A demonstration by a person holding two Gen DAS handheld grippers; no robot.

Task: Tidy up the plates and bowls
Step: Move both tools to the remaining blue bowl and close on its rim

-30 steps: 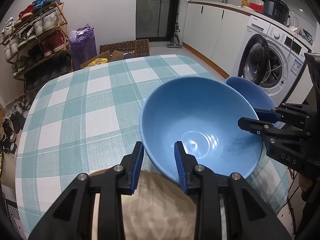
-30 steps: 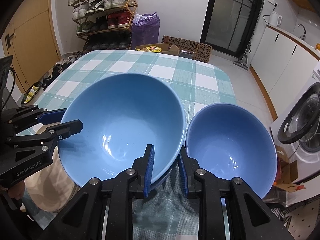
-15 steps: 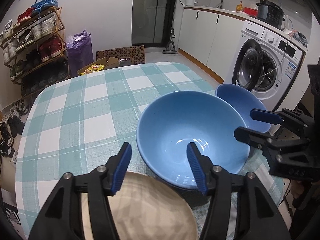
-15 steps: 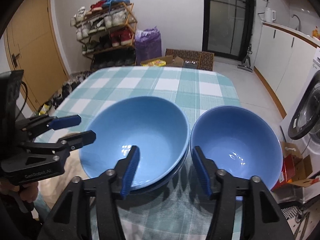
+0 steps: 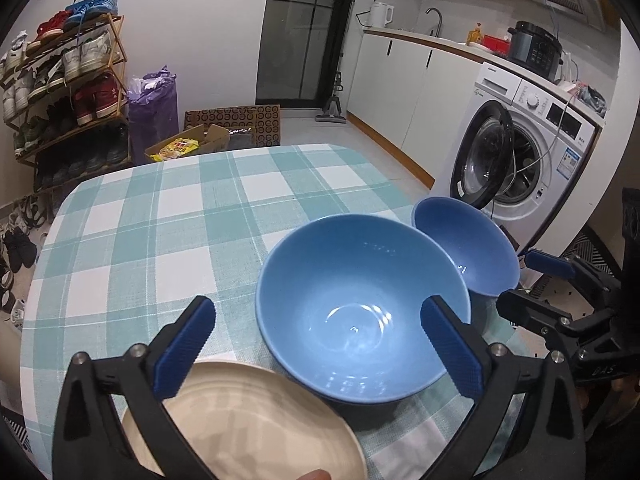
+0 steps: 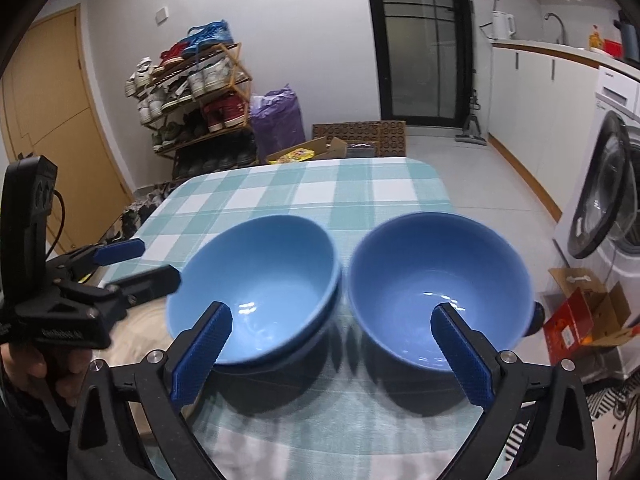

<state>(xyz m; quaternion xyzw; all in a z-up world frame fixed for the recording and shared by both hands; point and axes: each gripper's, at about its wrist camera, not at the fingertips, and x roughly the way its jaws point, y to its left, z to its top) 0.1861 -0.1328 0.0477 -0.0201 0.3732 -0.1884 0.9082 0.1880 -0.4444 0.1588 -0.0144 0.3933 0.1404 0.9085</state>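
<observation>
Your left gripper (image 5: pixel 318 344) and right gripper (image 6: pixel 330 350) have both just been opening and now gape wide, gripping nothing. The stacked blue bowls (image 6: pixel 256 288) sit on the checked worktop (image 5: pixel 160 224), the single blue bowl (image 6: pixel 438 288) just beside them, the beige plate (image 5: pixel 256 428) nearest you.
</observation>
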